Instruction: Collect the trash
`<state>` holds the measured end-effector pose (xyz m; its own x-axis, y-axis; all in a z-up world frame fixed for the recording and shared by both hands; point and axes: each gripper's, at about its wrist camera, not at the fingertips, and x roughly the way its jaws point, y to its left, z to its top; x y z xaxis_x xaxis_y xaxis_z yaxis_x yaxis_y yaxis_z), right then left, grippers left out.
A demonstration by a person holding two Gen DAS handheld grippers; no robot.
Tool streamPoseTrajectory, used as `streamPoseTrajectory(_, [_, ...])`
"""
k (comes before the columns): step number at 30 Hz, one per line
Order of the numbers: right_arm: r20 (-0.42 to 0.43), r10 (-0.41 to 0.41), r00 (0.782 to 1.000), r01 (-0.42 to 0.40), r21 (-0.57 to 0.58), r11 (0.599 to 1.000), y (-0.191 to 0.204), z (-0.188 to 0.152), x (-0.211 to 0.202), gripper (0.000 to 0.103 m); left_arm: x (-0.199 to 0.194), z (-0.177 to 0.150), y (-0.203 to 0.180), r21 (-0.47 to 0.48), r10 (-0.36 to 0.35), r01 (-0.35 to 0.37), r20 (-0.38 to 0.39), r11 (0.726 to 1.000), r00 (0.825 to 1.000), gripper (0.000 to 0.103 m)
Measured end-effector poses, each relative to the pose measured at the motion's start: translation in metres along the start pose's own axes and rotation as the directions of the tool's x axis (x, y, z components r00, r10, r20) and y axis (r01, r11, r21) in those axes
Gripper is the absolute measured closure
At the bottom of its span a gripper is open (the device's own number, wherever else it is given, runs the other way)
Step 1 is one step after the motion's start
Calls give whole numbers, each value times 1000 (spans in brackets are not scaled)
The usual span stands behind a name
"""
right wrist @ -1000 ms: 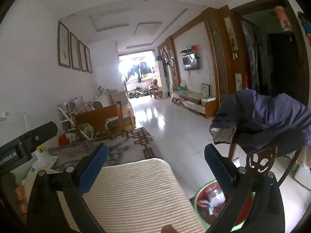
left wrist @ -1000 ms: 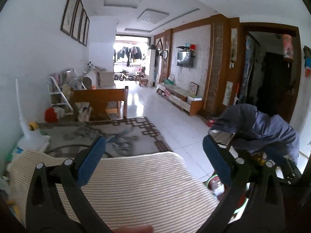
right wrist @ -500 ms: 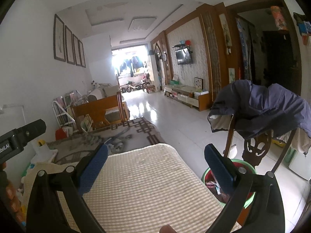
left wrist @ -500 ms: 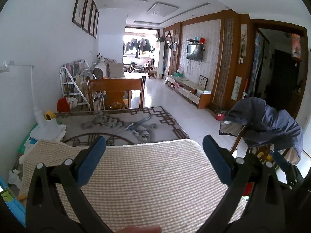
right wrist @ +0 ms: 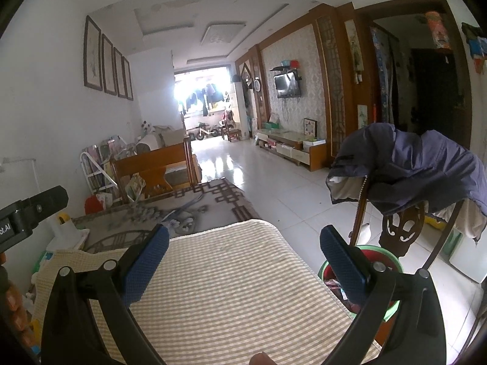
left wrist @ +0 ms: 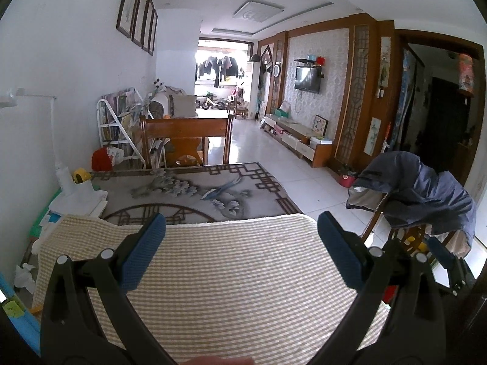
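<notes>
Over checked cloth (right wrist: 231,289) | both tools wide, empty | trash basin (right wrist: 392,258) beside right tool (right wrist: 243,261)

Checked beige cloth (left wrist: 243,273) covers the near tabletop, with a grey patterned mat (left wrist: 188,191) past it. Wooden chair (left wrist: 185,133) at the far end, dark blue jacket (right wrist: 408,164) draped over another chair on the right, wall TV (left wrist: 308,75) further back.

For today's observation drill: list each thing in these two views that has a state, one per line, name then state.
left gripper: open, holding nothing
right gripper: open, holding nothing
checked cloth: spread flat on the table
blue jacket: draped over a chair back
green basin: on the floor, holding trash
wall television: off
</notes>
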<state>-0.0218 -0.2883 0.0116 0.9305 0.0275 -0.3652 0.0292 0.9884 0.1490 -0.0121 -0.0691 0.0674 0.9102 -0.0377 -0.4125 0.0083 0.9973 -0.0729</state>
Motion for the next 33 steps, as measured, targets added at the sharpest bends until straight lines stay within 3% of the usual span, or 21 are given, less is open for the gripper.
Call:
streamPoseTrajectory(23, [-66,0,998,-2,-21,1000,-2,-3,29,7,28,-2,3,-2,2,-2,-52,1000,999,5])
streamPoseTrajectory(28, [-122,14,992,-18,-35,999,-2,-10,50,7,41,-6,3,2,-9,9,-90,1000,996,5])
streamPoseTrajectory(33, [-228,22,973,-46,-103,994,5,-38,100,7,55,-18,16,-15,60,-62,-111,998,992,5])
